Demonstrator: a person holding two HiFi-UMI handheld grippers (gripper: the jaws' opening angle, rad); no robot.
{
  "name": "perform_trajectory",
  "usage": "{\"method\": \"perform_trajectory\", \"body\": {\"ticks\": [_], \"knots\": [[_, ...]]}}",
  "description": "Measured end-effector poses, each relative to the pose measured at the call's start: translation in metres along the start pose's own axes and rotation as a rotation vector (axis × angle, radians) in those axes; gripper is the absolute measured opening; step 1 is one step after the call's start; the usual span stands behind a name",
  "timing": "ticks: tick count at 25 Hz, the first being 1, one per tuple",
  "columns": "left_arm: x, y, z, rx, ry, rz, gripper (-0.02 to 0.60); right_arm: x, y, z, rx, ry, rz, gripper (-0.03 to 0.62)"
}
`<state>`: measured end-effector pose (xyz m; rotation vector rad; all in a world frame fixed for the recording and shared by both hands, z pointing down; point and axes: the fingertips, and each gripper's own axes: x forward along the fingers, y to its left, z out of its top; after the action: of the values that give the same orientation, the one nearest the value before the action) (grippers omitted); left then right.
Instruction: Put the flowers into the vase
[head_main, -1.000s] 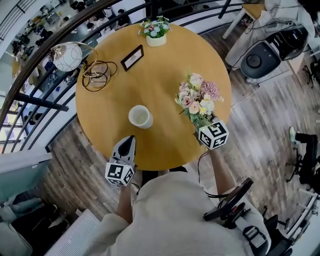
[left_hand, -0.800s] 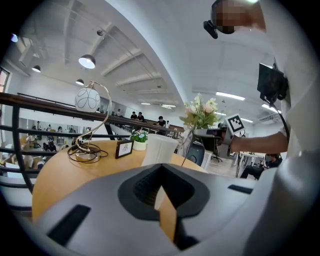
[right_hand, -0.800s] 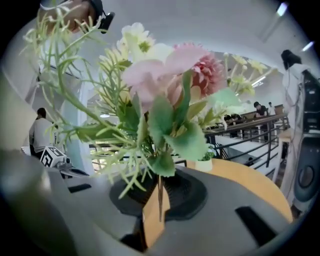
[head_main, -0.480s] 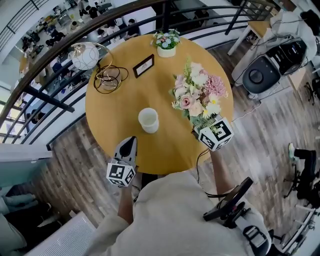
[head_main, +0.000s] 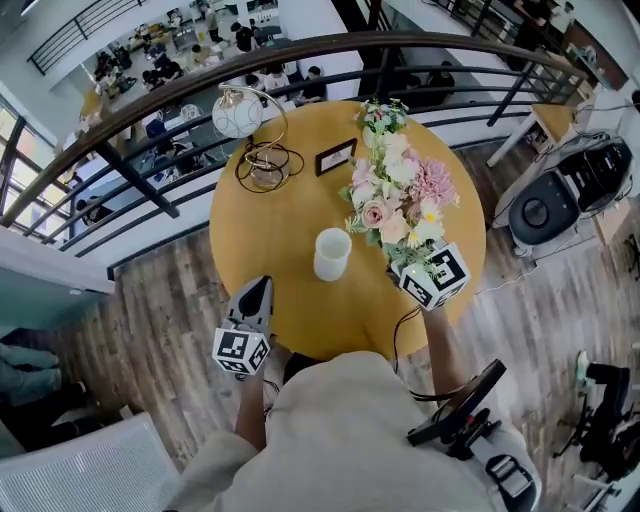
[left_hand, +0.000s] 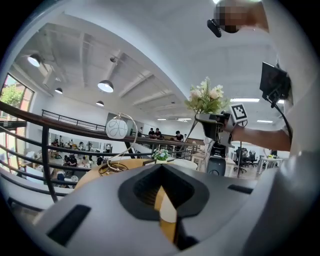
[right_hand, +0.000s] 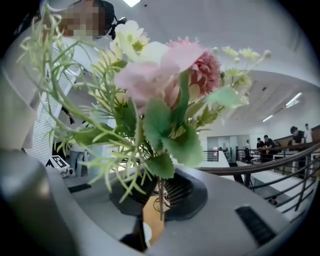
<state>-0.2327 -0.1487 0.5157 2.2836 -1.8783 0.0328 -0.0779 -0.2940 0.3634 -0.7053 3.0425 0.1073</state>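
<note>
In the head view a white vase (head_main: 332, 253) stands upright near the middle of the round wooden table (head_main: 275, 230). To its right, raised off the table, is a bouquet of pink, white and cream flowers (head_main: 400, 200) with green leaves. My right gripper (head_main: 406, 262) is shut on its stems, and in the right gripper view the flowers (right_hand: 160, 75) fill the frame above the jaws of the right gripper (right_hand: 159, 202). My left gripper (head_main: 258, 286) hangs shut and empty at the table's near edge, left of the vase. The left gripper view shows the flowers (left_hand: 206, 99) held high at right.
A globe lamp on a wire hoop (head_main: 240, 113), a small framed sign (head_main: 335, 157) and a little potted plant (head_main: 383, 115) stand at the table's far side. A dark railing (head_main: 190, 90) curves behind the table. A black round device (head_main: 541, 211) sits on the floor at right.
My right gripper has lifted the bouquet well up off the table, so it looms larger and tilts toward the far side. The left gripper keeps its place by the near edge.
</note>
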Motion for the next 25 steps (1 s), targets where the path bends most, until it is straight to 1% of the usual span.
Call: {"method": "perform_trajectory", "body": {"ticks": [3, 8, 11, 16, 19, 21, 22, 23, 24, 25], "knots": [[-0.006, 0.001, 0.000, -0.001, -0.011, 0.021, 0.006, 0.006, 0.013, 0.000, -0.004, 0.004, 0.046, 0.049], [-0.007, -0.001, -0.005, -0.018, -0.002, 0.029, 0.006, 0.008, 0.024, -0.017, 0.049, 0.032, 0.102, 0.049], [-0.008, -0.004, -0.013, -0.028, 0.013, 0.021, 0.006, 0.004, 0.033, -0.043, 0.084, 0.070, 0.115, 0.049], [-0.005, -0.008, -0.020, -0.034, 0.025, 0.005, 0.006, 0.005, 0.051, -0.089, 0.106, 0.152, 0.128, 0.051], [-0.005, -0.007, -0.021, -0.036, 0.031, 0.008, 0.006, 0.010, 0.055, -0.113, 0.118, 0.202, 0.118, 0.051], [-0.008, -0.003, -0.022, -0.036, 0.037, 0.017, 0.006, 0.013, 0.059, -0.123, 0.107, 0.235, 0.112, 0.060], [-0.011, -0.001, -0.024, -0.038, 0.039, 0.024, 0.006, 0.015, 0.061, -0.127, 0.095, 0.253, 0.115, 0.083], [-0.013, 0.002, -0.025, -0.039, 0.041, 0.030, 0.006, 0.017, 0.064, -0.132, 0.078, 0.275, 0.116, 0.134], [-0.014, 0.004, -0.026, -0.040, 0.043, 0.036, 0.006, 0.018, 0.065, -0.136, 0.058, 0.295, 0.114, 0.205], [-0.015, 0.006, -0.027, -0.040, 0.044, 0.041, 0.006, 0.019, 0.066, -0.140, 0.038, 0.311, 0.107, 0.256]]}}
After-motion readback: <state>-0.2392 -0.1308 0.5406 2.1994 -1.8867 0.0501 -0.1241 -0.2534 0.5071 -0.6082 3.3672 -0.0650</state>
